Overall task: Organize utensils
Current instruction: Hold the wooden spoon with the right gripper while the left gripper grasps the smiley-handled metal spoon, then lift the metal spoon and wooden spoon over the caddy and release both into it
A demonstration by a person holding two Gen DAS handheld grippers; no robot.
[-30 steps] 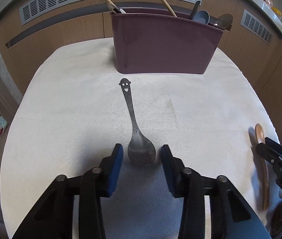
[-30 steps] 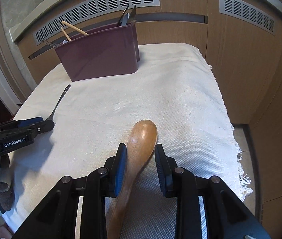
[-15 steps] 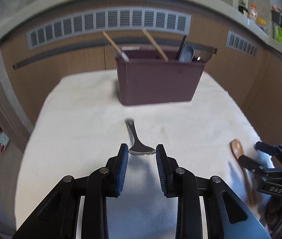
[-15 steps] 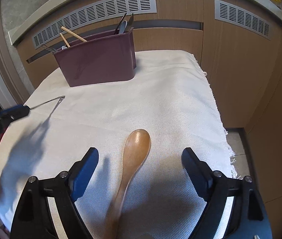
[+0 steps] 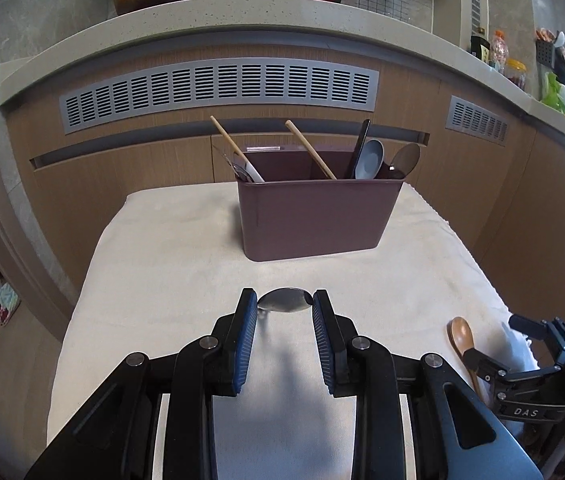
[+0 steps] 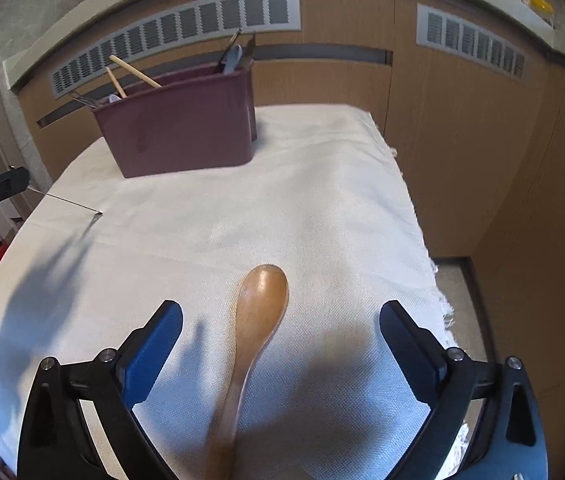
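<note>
A white cloth [image 6: 322,200] hides the whole bench top and hangs over its edges. At the far end stands a purple bin [image 5: 318,220] holding chopsticks and spoons; their lower parts are hidden inside. The left hand-held gripper [image 5: 284,307] is clamped on a metal spoon [image 5: 284,300], lifted above the cloth with its handle out of sight. The right hand-held gripper [image 6: 281,322] is wide apart around a wooden spoon [image 6: 260,312] lying flat, its handle cut off below.
</note>
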